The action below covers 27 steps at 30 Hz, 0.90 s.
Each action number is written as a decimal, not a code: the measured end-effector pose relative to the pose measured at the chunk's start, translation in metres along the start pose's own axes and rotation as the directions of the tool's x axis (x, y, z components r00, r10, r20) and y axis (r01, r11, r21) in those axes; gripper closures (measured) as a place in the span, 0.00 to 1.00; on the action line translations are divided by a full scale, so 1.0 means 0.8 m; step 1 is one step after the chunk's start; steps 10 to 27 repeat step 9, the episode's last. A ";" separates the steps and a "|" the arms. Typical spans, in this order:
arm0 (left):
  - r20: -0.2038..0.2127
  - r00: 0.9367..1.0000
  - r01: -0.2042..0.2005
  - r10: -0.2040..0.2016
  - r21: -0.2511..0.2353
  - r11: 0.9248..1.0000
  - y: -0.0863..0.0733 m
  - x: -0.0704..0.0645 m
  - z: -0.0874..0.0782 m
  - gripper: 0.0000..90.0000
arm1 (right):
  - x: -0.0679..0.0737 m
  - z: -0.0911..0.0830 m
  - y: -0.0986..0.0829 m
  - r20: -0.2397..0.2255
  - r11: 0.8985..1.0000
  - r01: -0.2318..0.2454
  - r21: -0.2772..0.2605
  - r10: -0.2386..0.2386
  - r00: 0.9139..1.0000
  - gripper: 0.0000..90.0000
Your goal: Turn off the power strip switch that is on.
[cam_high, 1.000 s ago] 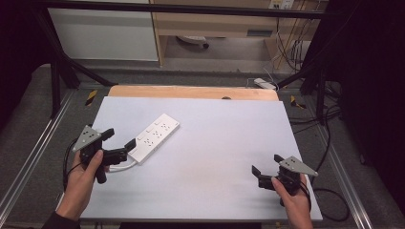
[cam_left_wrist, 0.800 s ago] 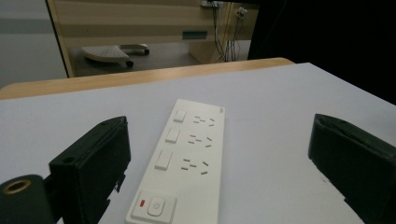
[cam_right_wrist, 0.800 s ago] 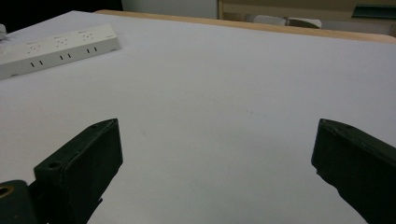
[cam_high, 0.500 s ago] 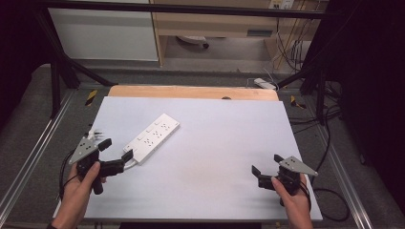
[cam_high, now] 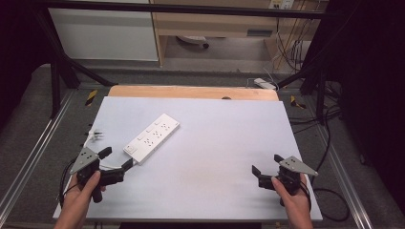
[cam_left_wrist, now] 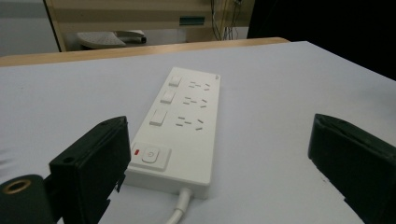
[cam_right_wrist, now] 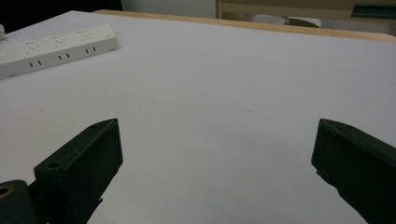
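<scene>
Since the earlier frames, the left gripper (cam_high: pixel 116 159) has withdrawn toward the 7 o'clock corner of the white table (cam_high: pixel 224 143) and is now just clear of the power strip's cable end, while the right gripper (cam_high: pixel 265 165) is unchanged at 5 o'clock. The white power strip (cam_high: pixel 152 137) lies flat and diagonal at about 10 o'clock of the table centre, its cord (cam_high: pixel 95 138) running to a plug (cam_high: pixel 97 134) at the 9 o'clock edge. Both grippers have their jaws spread wide apart, holding nothing.
</scene>
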<state>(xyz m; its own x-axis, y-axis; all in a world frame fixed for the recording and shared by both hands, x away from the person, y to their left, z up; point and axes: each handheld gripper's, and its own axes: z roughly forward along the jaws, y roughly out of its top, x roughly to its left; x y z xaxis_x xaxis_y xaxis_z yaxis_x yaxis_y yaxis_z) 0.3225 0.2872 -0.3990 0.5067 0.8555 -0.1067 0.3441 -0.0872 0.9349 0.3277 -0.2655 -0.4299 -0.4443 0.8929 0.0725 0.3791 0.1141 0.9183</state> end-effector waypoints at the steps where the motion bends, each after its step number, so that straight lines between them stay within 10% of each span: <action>1: 0.002 1.000 0.000 0.000 0.002 1.000 -0.003 -0.001 0.000 0.06 | 0.000 0.000 0.000 0.000 1.000 0.000 0.000 0.000 1.000 0.03; 27: 0.008 1.000 -0.008 0.008 0.049 0.999 -0.028 -0.007 -0.006 0.06 | -0.003 0.005 -0.002 0.036 1.000 -0.012 0.023 0.012 0.999 0.02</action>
